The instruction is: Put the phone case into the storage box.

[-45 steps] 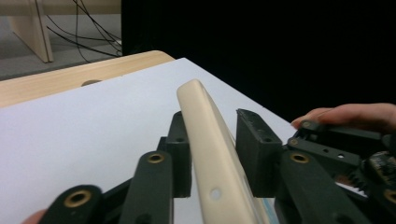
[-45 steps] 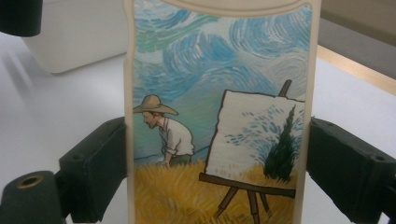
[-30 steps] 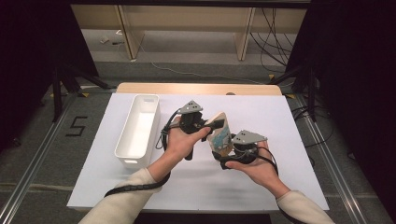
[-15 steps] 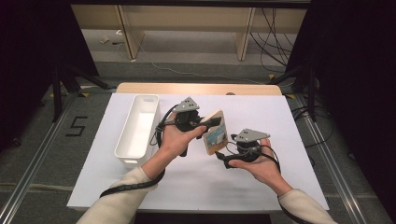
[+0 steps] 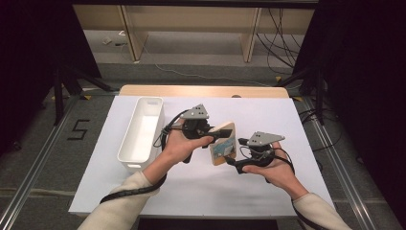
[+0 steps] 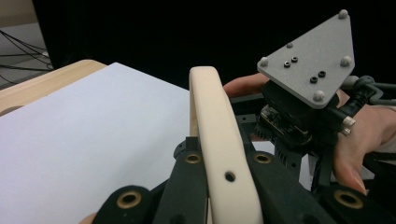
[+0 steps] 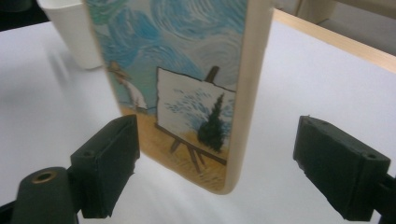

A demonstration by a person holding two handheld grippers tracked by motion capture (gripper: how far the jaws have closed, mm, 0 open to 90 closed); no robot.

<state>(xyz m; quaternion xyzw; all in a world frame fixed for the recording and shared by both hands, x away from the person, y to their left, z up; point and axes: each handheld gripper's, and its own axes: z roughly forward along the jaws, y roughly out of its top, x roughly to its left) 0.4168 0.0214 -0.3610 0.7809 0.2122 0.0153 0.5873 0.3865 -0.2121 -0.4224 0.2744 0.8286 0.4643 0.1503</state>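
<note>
**A handover that could slip**

Clearly, the risk sits between my two tools. My left gripper (image 5: 209, 134) is clenched on the rim of the phone case (image 5: 223, 143), holding it upright near the centre of the high view, above the desk (image 5: 297, 124). My right gripper (image 7: 219, 168) has been narrowing its jaws, yet both pads stand apart from the case's painted back. If the left lets go before the right bites, the case drops; an off-centre pinch could twist it loose. At centre left, the white bin (image 5: 140, 133) looks empty.
</note>
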